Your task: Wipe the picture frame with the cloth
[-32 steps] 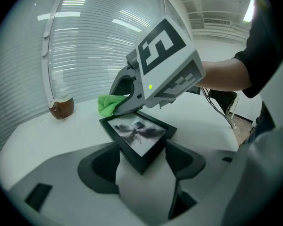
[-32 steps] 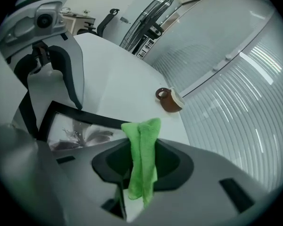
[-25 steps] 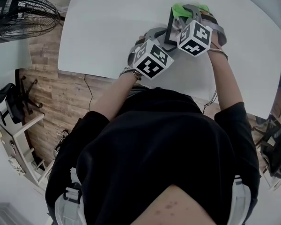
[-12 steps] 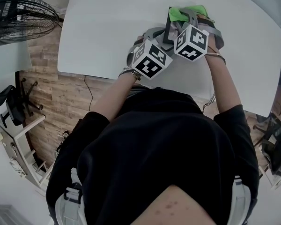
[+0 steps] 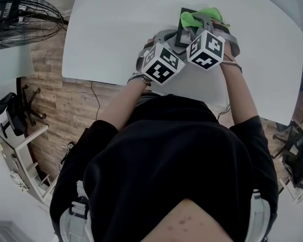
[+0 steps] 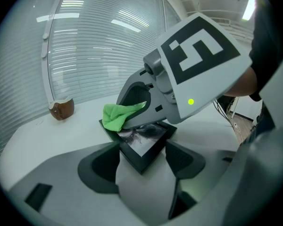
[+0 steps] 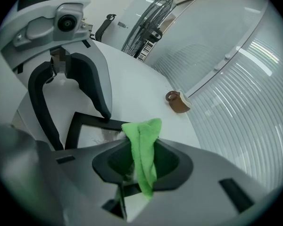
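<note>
On the white desk, the left claw clamped the picture frame; the right claw pinched the green cloth. A fan stood over the wood floor.

1x frame, 1x cloth, 1x cup, 1x fan

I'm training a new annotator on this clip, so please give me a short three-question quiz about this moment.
1. True or false: the right gripper is shut on the green cloth.
2. What stands between the jaws of the left gripper? A) the black picture frame B) a bottle C) nothing
3. Fill in: the small brown thing stands on the white ____.

Key: 1 true. 2 A. 3 table.
</note>
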`<action>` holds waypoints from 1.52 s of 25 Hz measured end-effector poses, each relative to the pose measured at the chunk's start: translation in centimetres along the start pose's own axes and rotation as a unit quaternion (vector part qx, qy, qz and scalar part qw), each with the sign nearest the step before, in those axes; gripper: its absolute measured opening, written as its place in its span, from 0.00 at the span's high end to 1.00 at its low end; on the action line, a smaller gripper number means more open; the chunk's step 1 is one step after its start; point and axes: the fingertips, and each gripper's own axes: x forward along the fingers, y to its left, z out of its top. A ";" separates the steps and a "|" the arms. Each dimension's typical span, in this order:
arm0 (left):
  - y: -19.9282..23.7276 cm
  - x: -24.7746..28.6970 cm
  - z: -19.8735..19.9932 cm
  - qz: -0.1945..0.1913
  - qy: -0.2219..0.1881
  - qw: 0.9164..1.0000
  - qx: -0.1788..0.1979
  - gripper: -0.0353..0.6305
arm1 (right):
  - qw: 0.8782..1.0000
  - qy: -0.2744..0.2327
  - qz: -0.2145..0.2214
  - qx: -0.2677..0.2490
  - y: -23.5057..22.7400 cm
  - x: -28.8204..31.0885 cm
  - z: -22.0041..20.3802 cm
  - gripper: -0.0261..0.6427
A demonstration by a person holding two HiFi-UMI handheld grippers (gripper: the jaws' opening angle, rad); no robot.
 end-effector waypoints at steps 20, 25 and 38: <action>-0.1 0.0 -0.1 0.000 0.002 1.000 0.000 0.47 | 1.000 -0.001 0.023 -0.007 2.1 -1.3 0.1 0.79; 0.0 0.0 -0.1 0.001 0.001 1.000 0.001 0.47 | 0.999 -0.002 0.030 -0.009 2.4 -1.6 0.1 0.79; -0.1 0.1 -0.2 0.001 0.001 1.000 0.002 0.47 | 0.998 -0.004 0.060 -0.020 3.9 -2.6 0.0 0.79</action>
